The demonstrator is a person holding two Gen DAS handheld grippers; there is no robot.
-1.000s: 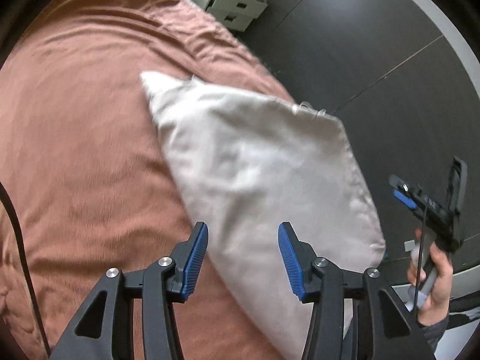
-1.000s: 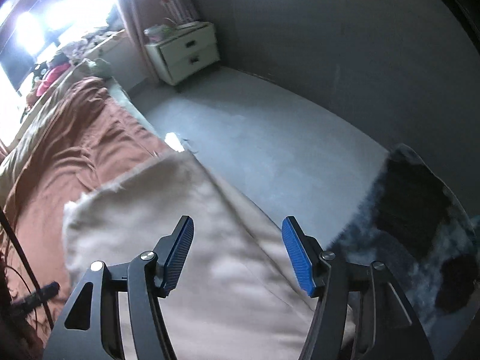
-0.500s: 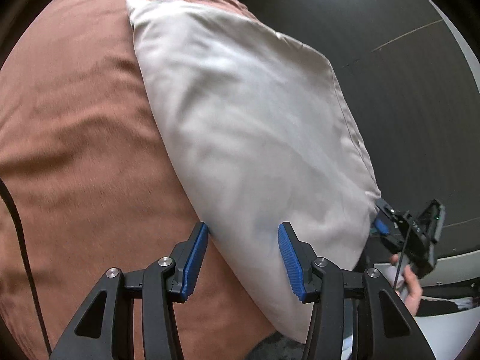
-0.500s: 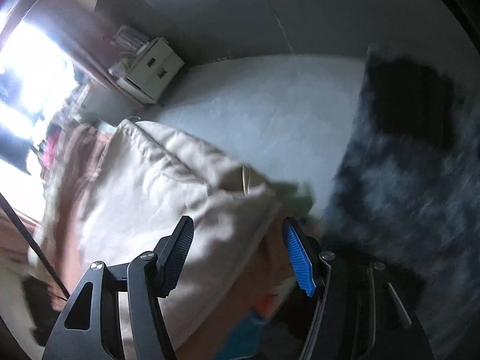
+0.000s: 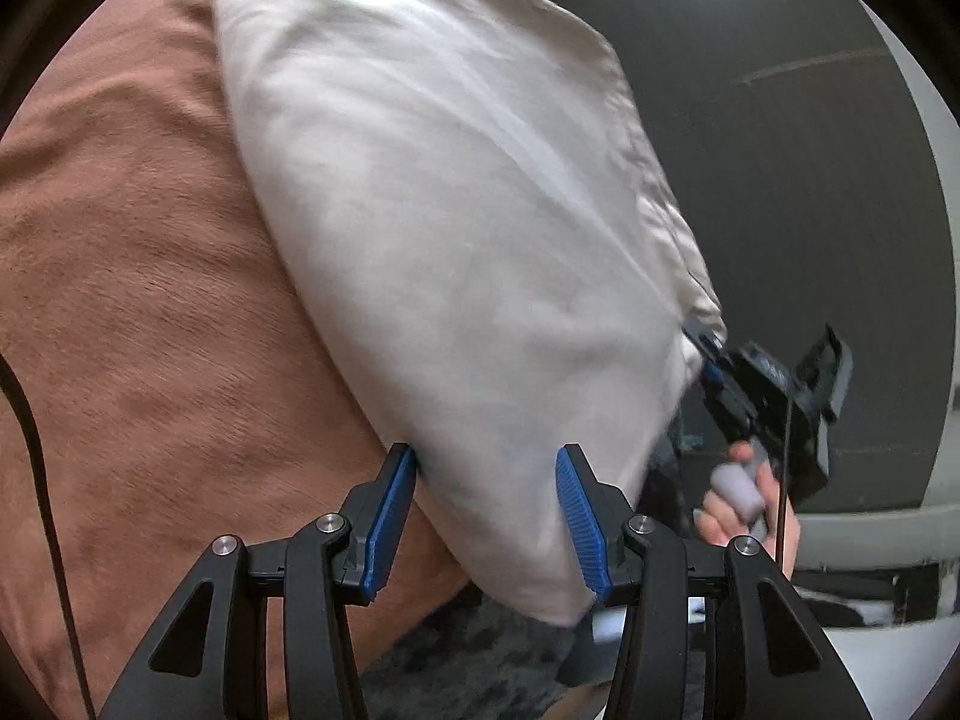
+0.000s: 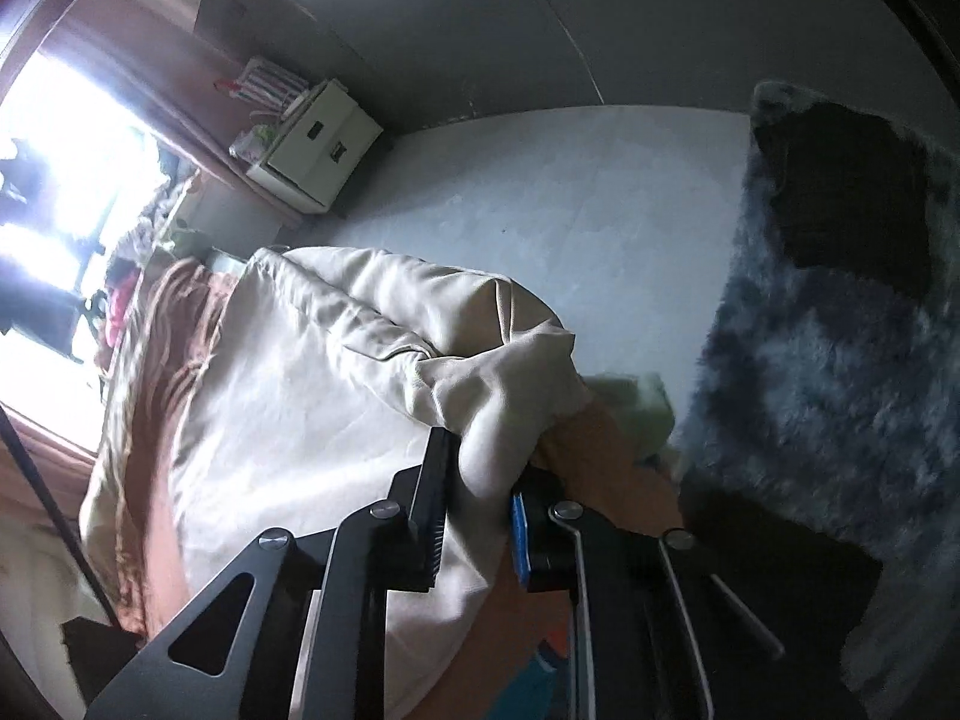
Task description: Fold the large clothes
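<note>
Barely begun: right gripper (image 6: pixel 474 510) pinching a corner of the cream cloth (image 5: pixel 456 228), left gripper (image 5: pixel 485 516) spread around its near edge, no fold yet.

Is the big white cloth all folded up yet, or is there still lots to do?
Not finished. The cream cloth lies spread on the brown bed cover. In hand: the right gripper is pinching one corner of it, and the left gripper is open with the cloth's near edge between its fingers, not yet squeezed. Left to do: grab that edge, then lift and fold the cloth.
</note>
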